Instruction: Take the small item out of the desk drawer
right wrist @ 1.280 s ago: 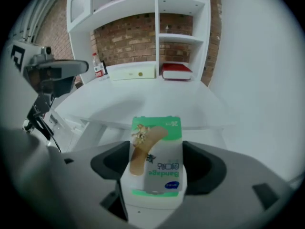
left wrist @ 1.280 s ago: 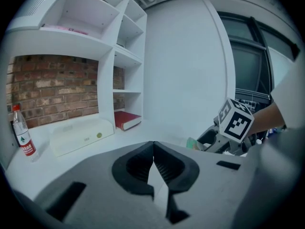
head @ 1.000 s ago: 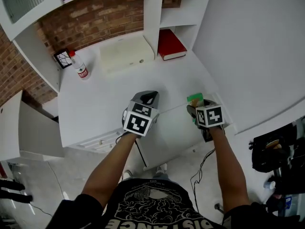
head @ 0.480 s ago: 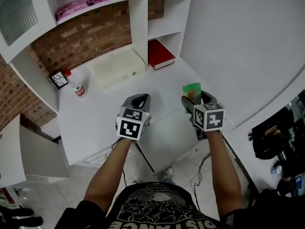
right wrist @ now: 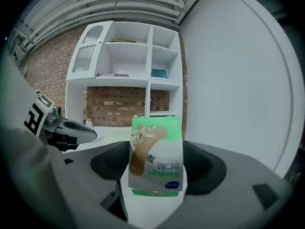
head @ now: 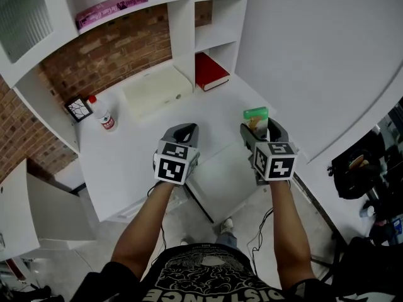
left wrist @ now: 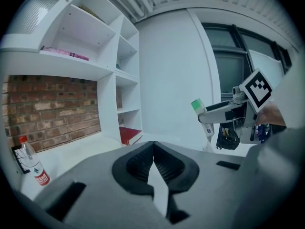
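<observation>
left tongs point(head: 182, 130) clenched, empty | right tongs point(head: 259, 126) grasping bandage box point(head: 255, 113) | both forearms outstretched

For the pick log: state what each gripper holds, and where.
Right gripper clamps the green-and-white cardboard bandage box by its white end's sides; left gripper holds nothing.

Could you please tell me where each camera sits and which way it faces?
Head view: on the person's head, looking steeply down at the desk; shows forearms, left gripper, right gripper.
Left gripper view: on that gripper, facing brick wall and shelves over its shut, empty jaws; right gripper at right.
Right gripper view: on that gripper, facing the shelves past the bandage box in its jaws; left gripper at left.
Shared: the red book, in head and left gripper views.
</observation>
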`<state>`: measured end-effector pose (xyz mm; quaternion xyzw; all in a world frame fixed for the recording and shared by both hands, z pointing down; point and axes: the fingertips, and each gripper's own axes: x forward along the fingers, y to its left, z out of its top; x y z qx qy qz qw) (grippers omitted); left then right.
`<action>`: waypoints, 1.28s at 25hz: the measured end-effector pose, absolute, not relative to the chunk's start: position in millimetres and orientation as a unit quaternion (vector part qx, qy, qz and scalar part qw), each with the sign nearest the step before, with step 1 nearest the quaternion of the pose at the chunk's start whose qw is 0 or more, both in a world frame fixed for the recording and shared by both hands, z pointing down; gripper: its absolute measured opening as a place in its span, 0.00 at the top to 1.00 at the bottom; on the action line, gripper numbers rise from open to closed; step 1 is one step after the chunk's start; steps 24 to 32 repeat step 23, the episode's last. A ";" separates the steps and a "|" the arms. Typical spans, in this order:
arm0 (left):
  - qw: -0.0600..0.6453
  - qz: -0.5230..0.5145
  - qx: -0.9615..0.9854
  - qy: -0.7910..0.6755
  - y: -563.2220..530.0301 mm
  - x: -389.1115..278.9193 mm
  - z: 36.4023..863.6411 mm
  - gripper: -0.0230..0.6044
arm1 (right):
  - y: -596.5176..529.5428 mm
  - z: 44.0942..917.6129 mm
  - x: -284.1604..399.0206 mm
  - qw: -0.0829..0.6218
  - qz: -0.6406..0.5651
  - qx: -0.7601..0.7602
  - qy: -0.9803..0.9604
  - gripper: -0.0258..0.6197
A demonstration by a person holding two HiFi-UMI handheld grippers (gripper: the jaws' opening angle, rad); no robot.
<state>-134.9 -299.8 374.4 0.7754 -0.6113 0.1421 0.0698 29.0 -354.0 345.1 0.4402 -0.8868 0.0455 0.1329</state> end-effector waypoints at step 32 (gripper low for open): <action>0.060 0.143 0.782 -0.603 -273.9 -145.1 371.0 0.95 | -324.5 327.8 27.1 0.106 0.025 0.466 -0.878 0.43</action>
